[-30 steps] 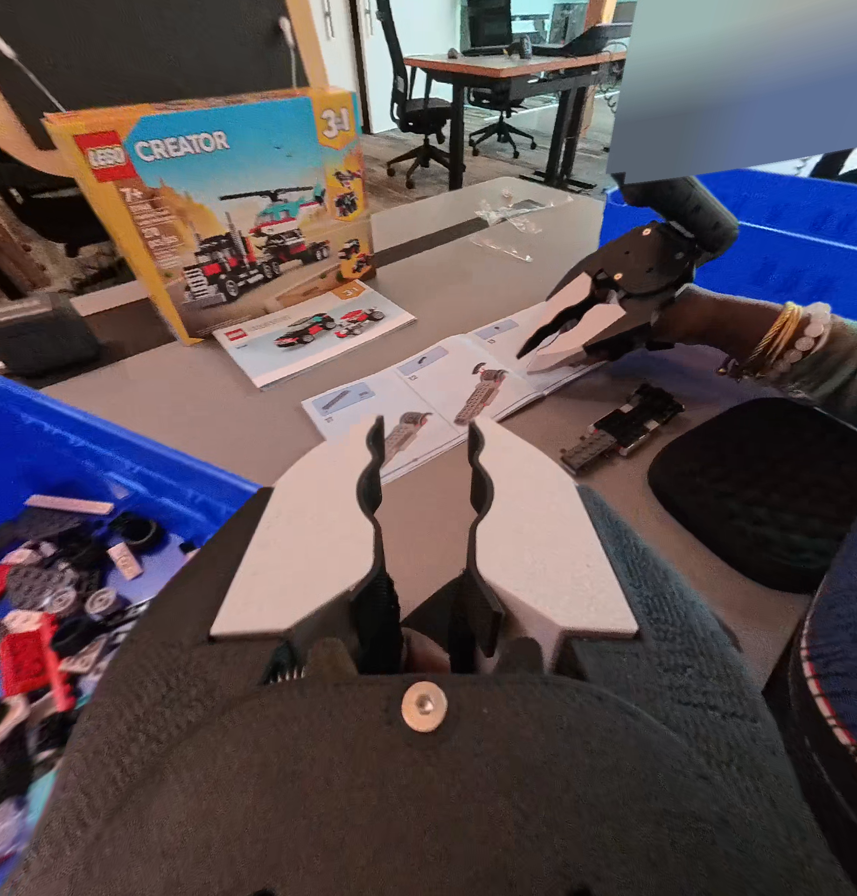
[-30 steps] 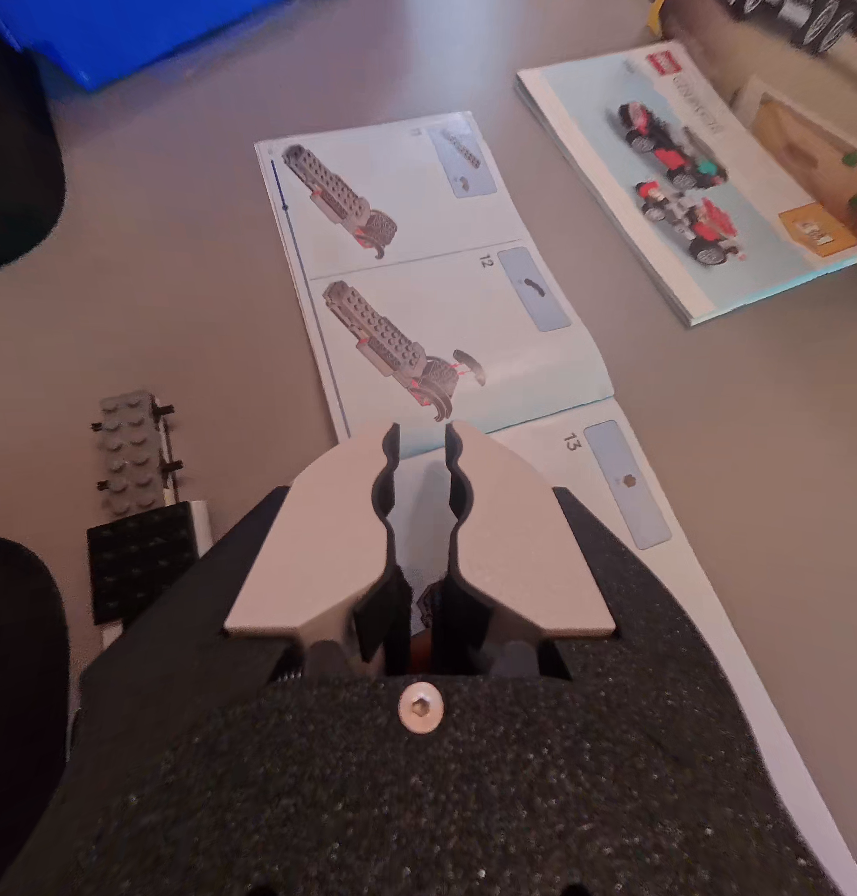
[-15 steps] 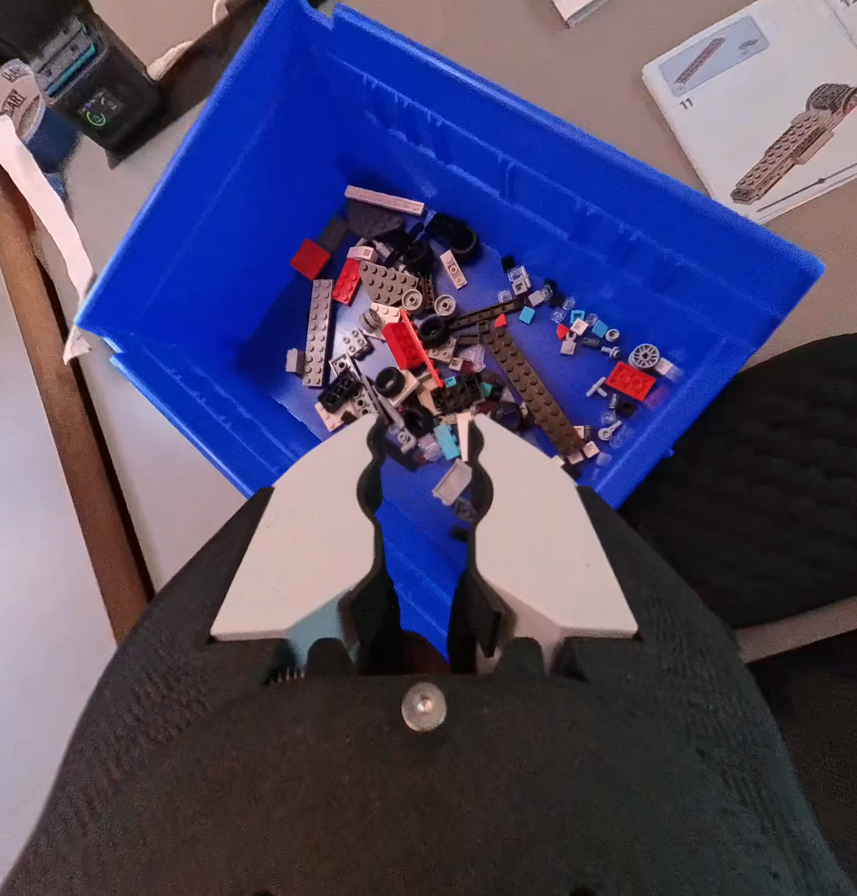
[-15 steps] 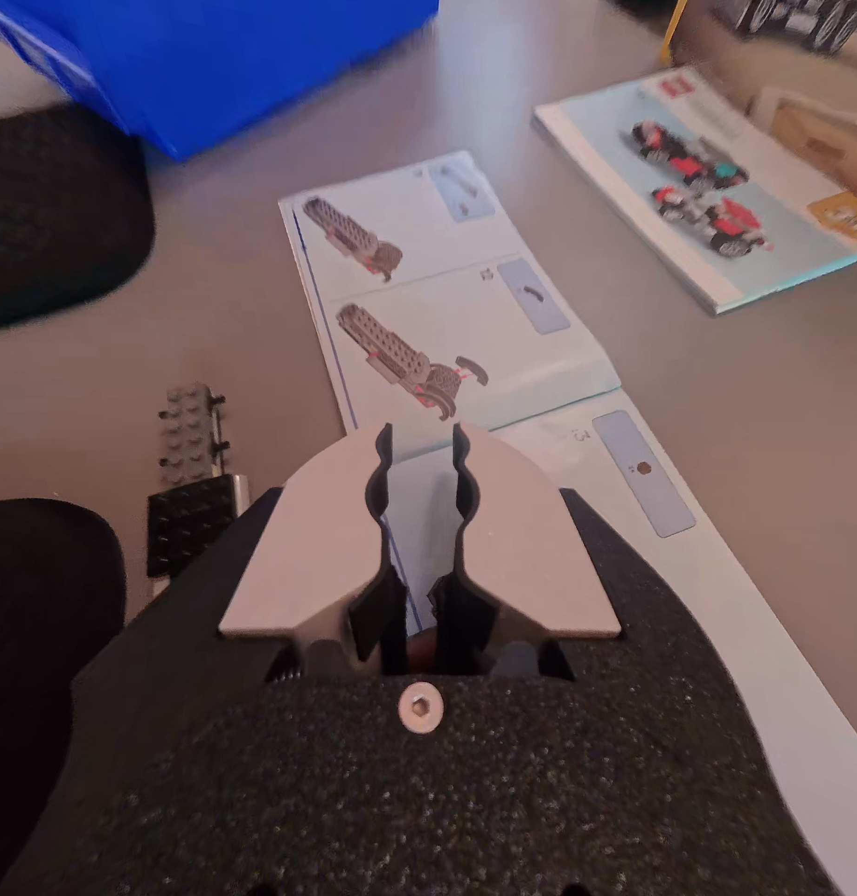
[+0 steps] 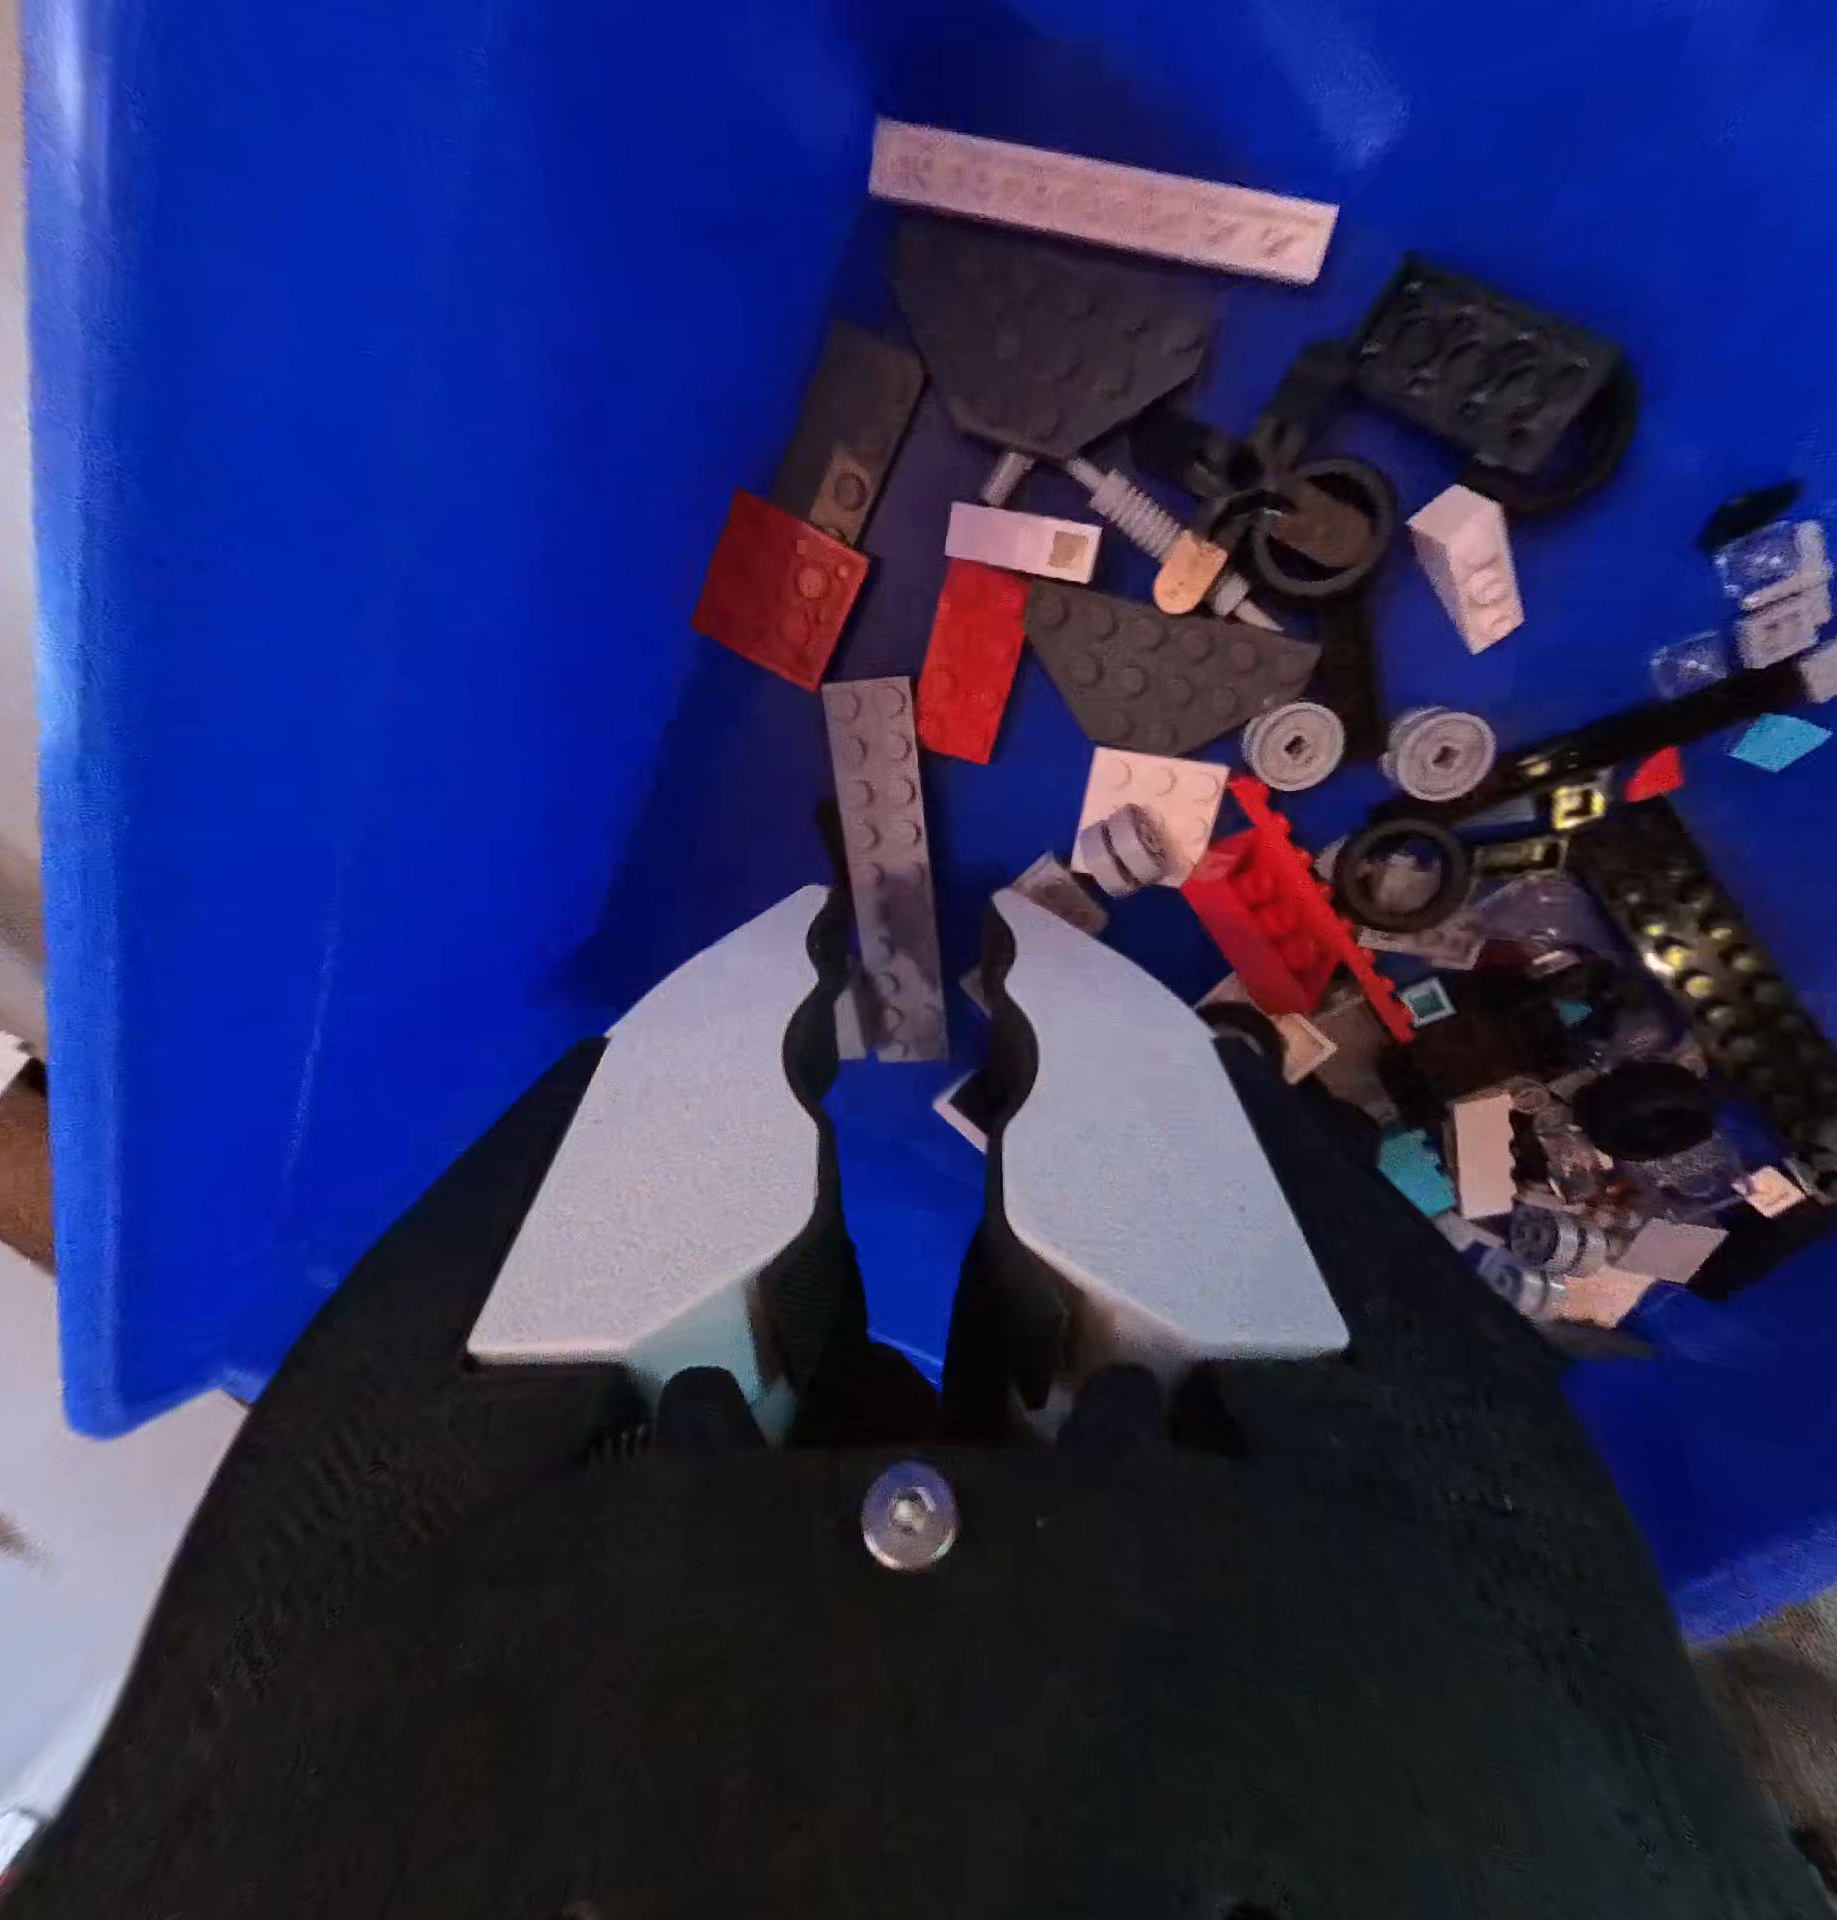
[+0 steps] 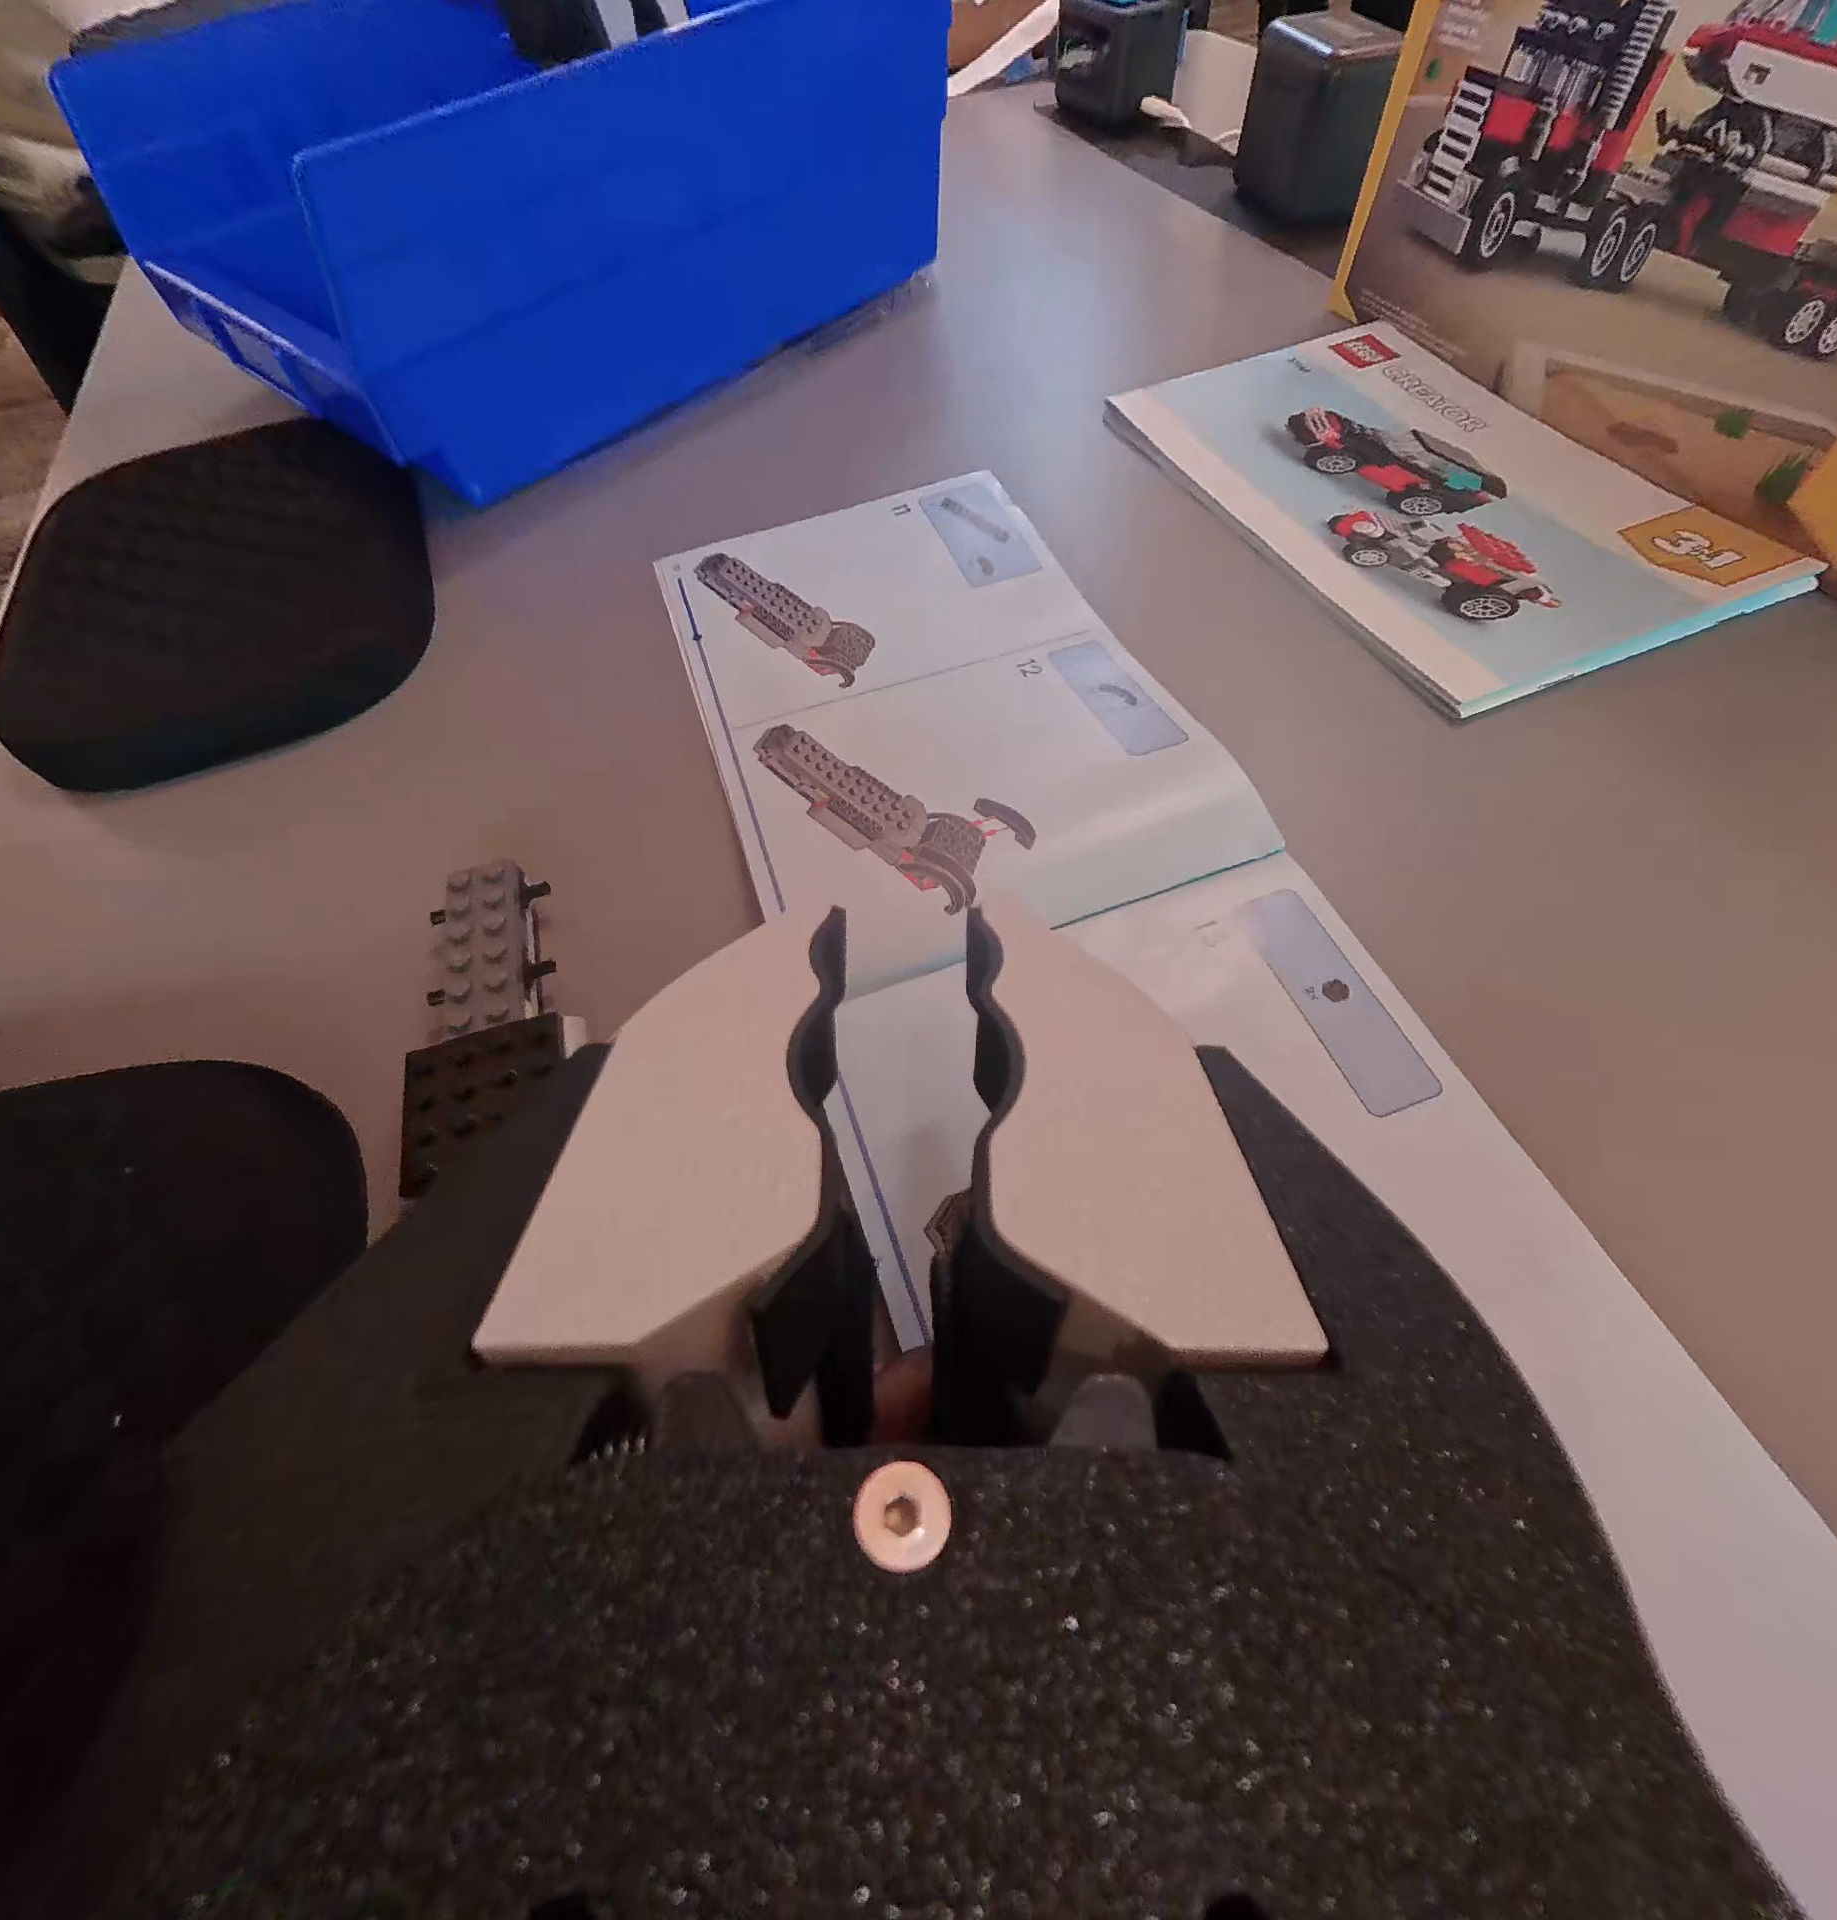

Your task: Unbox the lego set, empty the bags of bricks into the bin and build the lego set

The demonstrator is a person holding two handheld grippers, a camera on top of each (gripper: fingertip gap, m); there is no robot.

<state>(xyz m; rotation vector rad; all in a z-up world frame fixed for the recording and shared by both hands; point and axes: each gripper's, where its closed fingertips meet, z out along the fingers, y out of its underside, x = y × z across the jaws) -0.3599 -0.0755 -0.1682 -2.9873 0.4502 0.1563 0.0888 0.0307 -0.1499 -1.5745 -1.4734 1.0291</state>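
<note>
Surface (image 6: 1516, 935): grey, carrying everything.
Bin (image 6: 581, 239): blue, at 11 o'clock of the right tongs (image 6: 903, 920), which gape empty over the open manual (image 6: 955, 727).
Left tongs (image 5: 909, 914): parted, empty, above loose bricks (image 5: 1153, 665); grey plate (image 5: 888, 862) at 12 o'clock.

I see two black textured pads (image 6: 207, 603) (image 6: 145, 1226) on the grey table (image 6: 1516, 935) (two dark boxy devices (image 6: 1309, 114) sit at its far edge).
</note>
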